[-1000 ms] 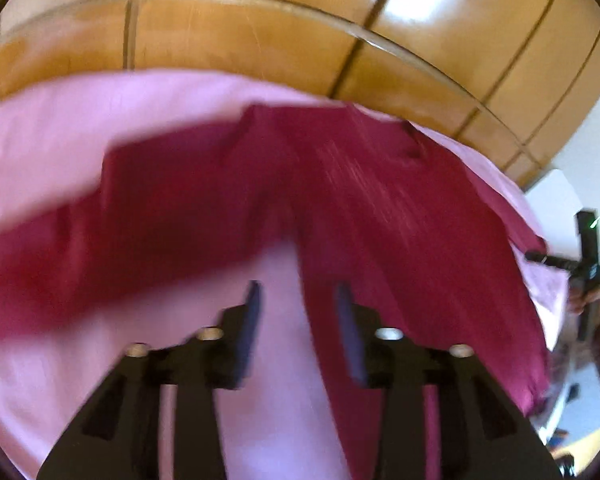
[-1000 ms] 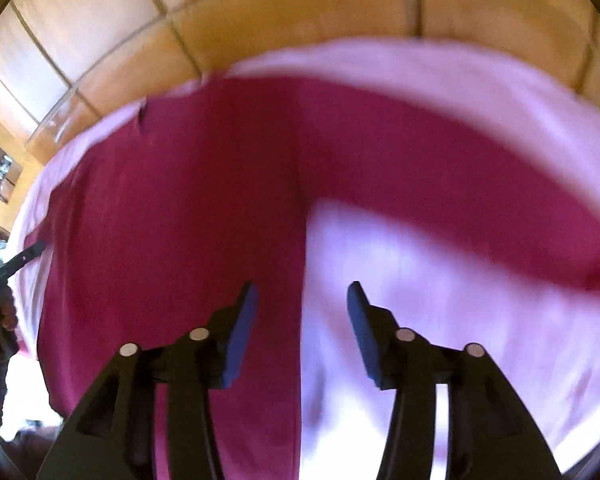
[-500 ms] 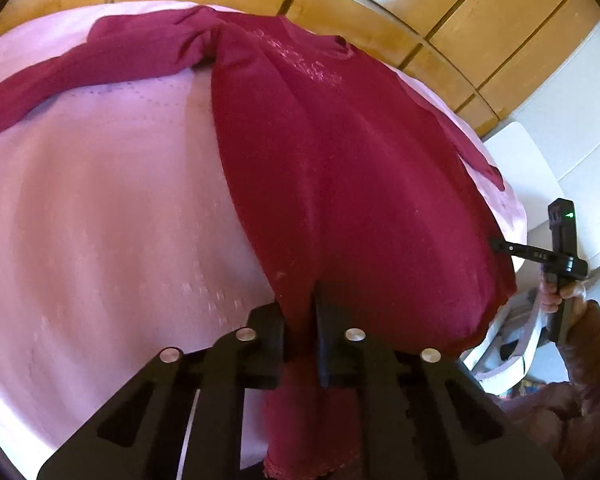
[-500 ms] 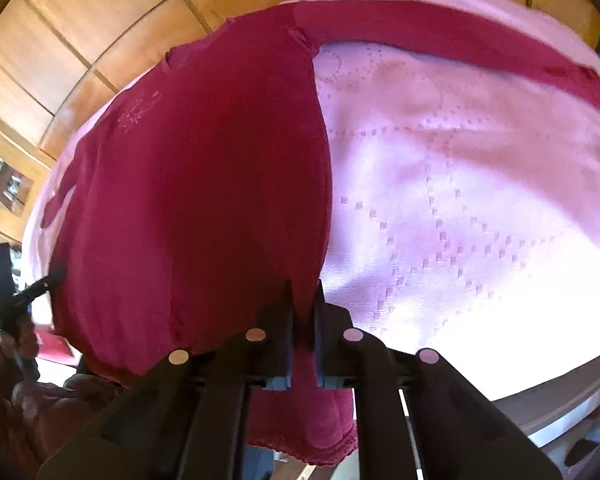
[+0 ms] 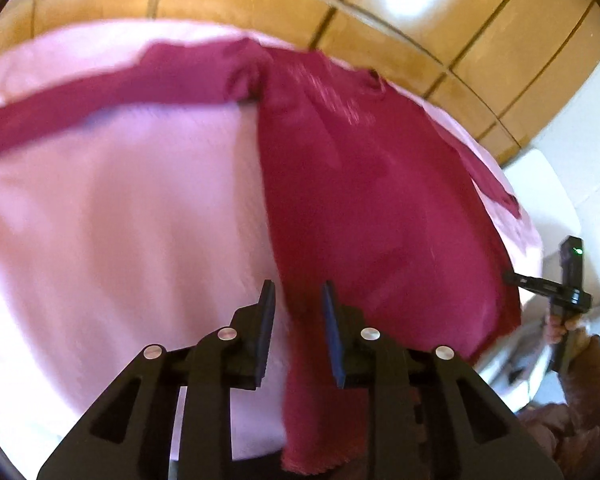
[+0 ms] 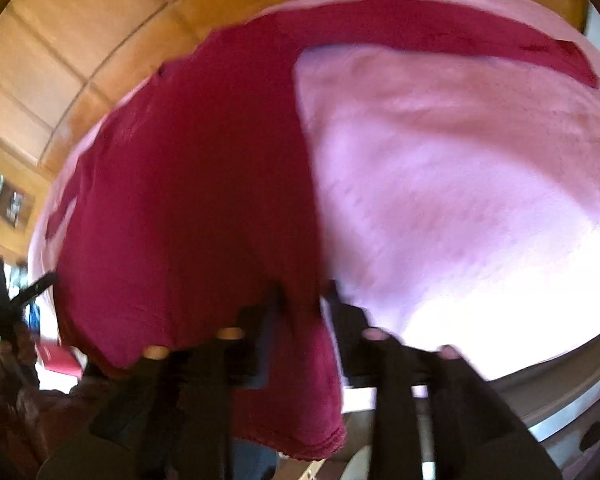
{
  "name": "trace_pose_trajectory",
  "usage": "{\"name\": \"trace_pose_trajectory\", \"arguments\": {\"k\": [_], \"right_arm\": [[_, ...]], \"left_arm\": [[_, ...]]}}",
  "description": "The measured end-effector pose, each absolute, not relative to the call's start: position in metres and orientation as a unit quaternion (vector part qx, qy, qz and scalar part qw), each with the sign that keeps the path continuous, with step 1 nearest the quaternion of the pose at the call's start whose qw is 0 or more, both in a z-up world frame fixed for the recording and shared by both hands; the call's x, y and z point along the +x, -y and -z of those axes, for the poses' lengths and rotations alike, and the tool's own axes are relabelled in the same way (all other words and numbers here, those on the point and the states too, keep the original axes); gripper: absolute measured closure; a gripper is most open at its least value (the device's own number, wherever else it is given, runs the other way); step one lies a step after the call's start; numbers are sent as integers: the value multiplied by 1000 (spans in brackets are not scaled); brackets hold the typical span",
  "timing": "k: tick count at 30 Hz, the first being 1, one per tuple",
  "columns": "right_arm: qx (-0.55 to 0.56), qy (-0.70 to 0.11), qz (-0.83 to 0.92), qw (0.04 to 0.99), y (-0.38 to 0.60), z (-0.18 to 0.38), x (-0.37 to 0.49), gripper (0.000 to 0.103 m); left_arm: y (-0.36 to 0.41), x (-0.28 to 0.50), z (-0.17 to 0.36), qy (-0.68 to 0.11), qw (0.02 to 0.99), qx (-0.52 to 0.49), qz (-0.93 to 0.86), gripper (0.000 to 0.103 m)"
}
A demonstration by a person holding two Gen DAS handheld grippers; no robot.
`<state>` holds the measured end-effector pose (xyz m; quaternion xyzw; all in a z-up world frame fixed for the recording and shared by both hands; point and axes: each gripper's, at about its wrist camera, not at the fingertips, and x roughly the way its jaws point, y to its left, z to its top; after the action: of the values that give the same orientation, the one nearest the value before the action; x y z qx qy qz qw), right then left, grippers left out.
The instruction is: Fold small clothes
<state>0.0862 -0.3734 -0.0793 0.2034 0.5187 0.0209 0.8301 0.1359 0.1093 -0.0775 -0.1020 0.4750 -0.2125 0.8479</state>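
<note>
A dark red long-sleeved shirt [image 5: 360,200] lies flat on the pink tablecloth [image 5: 120,240]. One sleeve [image 5: 120,92] stretches out to the left, the other sleeve [image 6: 460,36] to the right. Its hem [image 6: 300,432] hangs over the table's near edge. My left gripper [image 5: 298,286] straddles the shirt's left side edge near the hem; its jaws are opening, and the cloth lies between them unpinched. My right gripper [image 6: 304,288] straddles the right side edge [image 6: 312,220] in the same way, with its jaws opening around the cloth. That view is blurred.
A wooden panelled floor [image 5: 260,0] lies beyond the table. A white piece of furniture [image 5: 540,184] stands to the right of it. The table's rim [image 6: 560,372] shows at the lower right. A hand [image 5: 556,328] holds the other gripper past the shirt's far corner.
A second ago both grippers hovered open over the shirt. Half a second ago each was shut on a side edge near the hem. Now both sets of jaws have parted.
</note>
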Motion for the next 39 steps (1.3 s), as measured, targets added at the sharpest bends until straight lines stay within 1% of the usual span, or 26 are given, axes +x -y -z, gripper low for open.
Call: {"name": "trace_pose_trajectory", "arguments": {"k": [3, 5, 6, 8, 11, 14, 17, 19, 21, 22, 24, 25, 26, 27, 31, 35, 39], "right_arm": [[243, -485, 19, 840, 402, 71, 92, 61], [296, -448, 67, 841, 439, 68, 101, 59], [320, -435, 83, 838, 454, 69, 104, 59], [379, -396, 136, 826, 496, 71, 112, 60], [438, -349, 188, 807, 545, 75, 127, 60], [481, -323, 236, 780, 582, 86, 146, 60], [501, -316, 252, 765, 600, 95, 166, 60], [494, -319, 269, 763, 607, 99, 182, 60], [487, -319, 281, 763, 615, 98, 194, 62], [479, -325, 288, 763, 622, 97, 199, 75], [451, -347, 303, 764, 625, 95, 212, 95], [439, -354, 302, 769, 627, 92, 213, 96], [423, -355, 302, 777, 635, 88, 203, 96], [413, -353, 301, 784, 633, 82, 209, 96], [365, -342, 270, 823, 614, 53, 233, 96], [325, -331, 195, 864, 566, 14, 262, 96], [275, -319, 92, 902, 480, -26, 306, 96]], "left_arm": [[-107, 139, 65, -450, 865, -97, 199, 80], [-99, 144, 61, -443, 871, -85, 194, 80], [-97, 145, 61, -443, 871, -83, 194, 70], [-87, 148, 61, -444, 871, -81, 193, 52], [-74, 152, 61, -447, 869, -71, 202, 52], [-61, 157, 63, -454, 866, -64, 201, 52], [-55, 164, 67, -464, 862, -58, 198, 52], [-50, 168, 70, -472, 858, -52, 195, 51], [-47, 171, 72, -475, 857, -47, 192, 39], [-46, 173, 72, -474, 859, -46, 190, 38], [-44, 177, 72, -474, 859, -45, 188, 38], [-43, 180, 72, -474, 859, -46, 187, 37], [-42, 182, 72, -473, 860, -48, 187, 31], [-41, 184, 72, -470, 861, -51, 185, 28], [-40, 191, 70, -464, 864, -63, 188, 28], [-35, 199, 65, -458, 863, -67, 200, 28], [-28, 205, 56, -446, 864, -73, 224, 28]]}}
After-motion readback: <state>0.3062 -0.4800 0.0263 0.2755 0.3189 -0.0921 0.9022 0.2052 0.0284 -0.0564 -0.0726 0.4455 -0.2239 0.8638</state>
